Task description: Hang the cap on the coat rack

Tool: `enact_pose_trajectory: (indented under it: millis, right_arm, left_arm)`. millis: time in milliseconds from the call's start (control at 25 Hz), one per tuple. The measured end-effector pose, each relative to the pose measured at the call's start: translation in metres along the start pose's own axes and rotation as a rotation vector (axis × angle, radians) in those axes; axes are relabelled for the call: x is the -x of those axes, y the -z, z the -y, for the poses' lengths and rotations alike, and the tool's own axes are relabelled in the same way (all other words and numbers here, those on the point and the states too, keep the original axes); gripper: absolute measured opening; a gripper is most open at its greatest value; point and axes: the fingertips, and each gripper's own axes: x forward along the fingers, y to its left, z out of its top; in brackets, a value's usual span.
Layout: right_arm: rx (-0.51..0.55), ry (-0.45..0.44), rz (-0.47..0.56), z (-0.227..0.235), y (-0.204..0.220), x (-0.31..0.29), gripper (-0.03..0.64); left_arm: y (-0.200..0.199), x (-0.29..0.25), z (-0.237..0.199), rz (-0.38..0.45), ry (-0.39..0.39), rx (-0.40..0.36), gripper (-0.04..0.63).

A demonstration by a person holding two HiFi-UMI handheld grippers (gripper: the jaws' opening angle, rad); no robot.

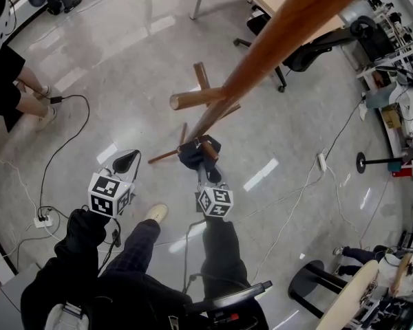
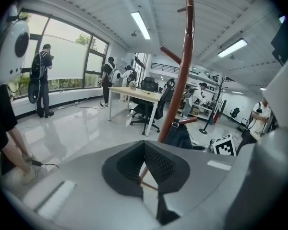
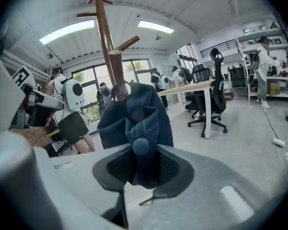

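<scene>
right claw (image 3: 137, 146) part-open, pads slack round cap (image 3: 145, 113) draped on coat rack (image 1: 282, 40) peg (image 3: 117, 73) dead ahead, so back straight out; left claw (image 2: 144, 145) closed, empty, farther left

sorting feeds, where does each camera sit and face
Head view: on the person's head, steeply down at the coat rack; arms, legs, left gripper, right gripper show.
Left gripper view: on that gripper, facing the rack; its empty jaws show.
Right gripper view: on that gripper, facing the cap between its jaws.
Shared: all three show the rack and cap.
</scene>
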Motion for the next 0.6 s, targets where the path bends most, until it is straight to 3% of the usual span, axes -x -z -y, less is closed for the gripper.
enact_pose_trajectory:
  millis: [600]
  right_arm:
    - [0.027, 0.001, -0.027, -0.008, 0.005, 0.018, 0.229]
  left_arm:
    - [-0.002, 0.011, 0.008, 0.009, 0.018, -0.006, 0.002]
